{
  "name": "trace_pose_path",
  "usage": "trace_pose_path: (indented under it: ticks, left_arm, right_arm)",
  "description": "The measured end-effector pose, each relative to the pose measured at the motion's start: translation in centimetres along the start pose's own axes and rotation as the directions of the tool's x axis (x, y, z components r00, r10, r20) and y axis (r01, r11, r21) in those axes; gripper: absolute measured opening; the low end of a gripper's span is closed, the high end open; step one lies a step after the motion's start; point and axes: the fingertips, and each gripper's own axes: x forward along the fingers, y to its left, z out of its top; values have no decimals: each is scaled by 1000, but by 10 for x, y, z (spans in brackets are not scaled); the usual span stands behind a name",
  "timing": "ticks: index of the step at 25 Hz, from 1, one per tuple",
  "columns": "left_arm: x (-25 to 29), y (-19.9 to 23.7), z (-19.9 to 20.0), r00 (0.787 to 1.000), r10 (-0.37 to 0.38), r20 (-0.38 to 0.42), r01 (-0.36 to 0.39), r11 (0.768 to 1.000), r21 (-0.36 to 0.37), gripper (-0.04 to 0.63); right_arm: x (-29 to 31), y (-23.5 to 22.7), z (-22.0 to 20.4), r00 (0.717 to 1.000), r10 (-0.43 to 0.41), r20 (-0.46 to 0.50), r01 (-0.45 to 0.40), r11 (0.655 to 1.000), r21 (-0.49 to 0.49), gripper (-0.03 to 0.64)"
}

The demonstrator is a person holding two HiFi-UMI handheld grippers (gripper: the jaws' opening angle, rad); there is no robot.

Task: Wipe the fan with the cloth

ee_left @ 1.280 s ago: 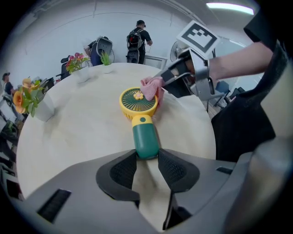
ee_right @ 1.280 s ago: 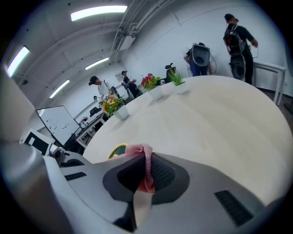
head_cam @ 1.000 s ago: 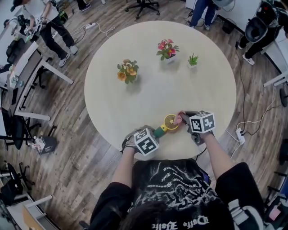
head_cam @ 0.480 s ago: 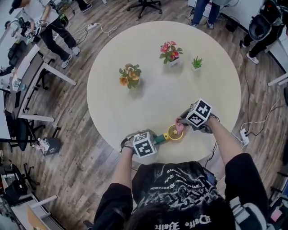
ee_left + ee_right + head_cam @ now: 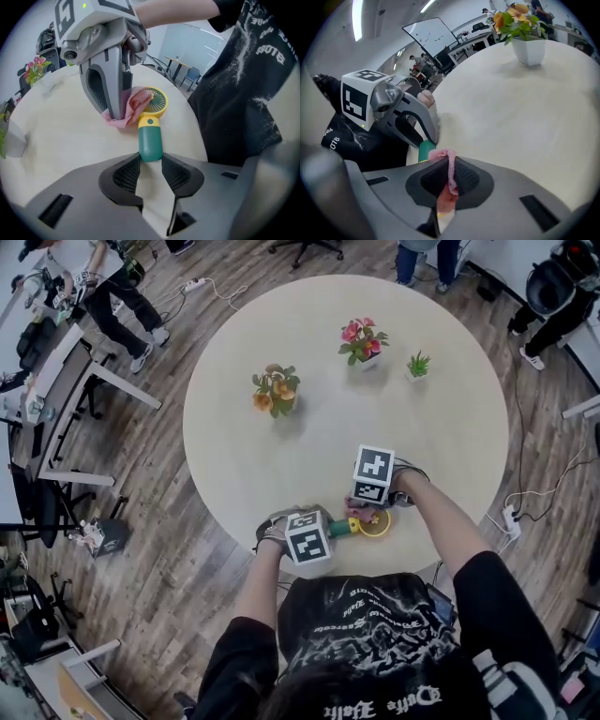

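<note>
You are in the wiping step itself: your left gripper point(image 5: 150, 157) has its fingers clamped on the butt of the green handle of the fan point(image 5: 150, 133). That pins it flat on the tabletop point(image 5: 328, 442) at the lower middle of the head view, close to the near edge and your body. Your right gripper point(image 5: 449, 180) has its fingers pressed together on a fold of the pink cloth point(image 5: 450, 164). The left gripper view shows that cloth bunched against the left part of the yellow grille, near the centre of that frame — the grille's right part is bare. As I read it, the wipe is under way but not finished. The next move calls for dragging the cloth across the uncovered side of the round head, and perhaps down the neck onto the handle, while the left hold keeps the fan from sliding. Keep the pressure light — the fan is small and held only at its end, so a hard push could pivot it out of the fingers. The only containers are pots, well apart from the work in the upper half of the head view: a white pot point(image 5: 528, 55) of orange flowers point(image 5: 276, 390), potted pink flowers point(image 5: 364, 338), and a small potted green plant point(image 5: 418, 363).
</note>
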Motion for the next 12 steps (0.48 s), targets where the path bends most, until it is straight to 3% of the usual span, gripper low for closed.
trace_pose_path:
  ticks: [5,12]
  left_arm:
    - [0,0,-1,1000,15,7,-15,1000,-17,164]
    - [-2,-1,0,999,44,24,-43,997,-57,164]
  right_arm:
    - [14,14,3,998,22,-61,-22,1000,2,28]
    - [17,15,6,997,-1,-71,10,992,124,28]
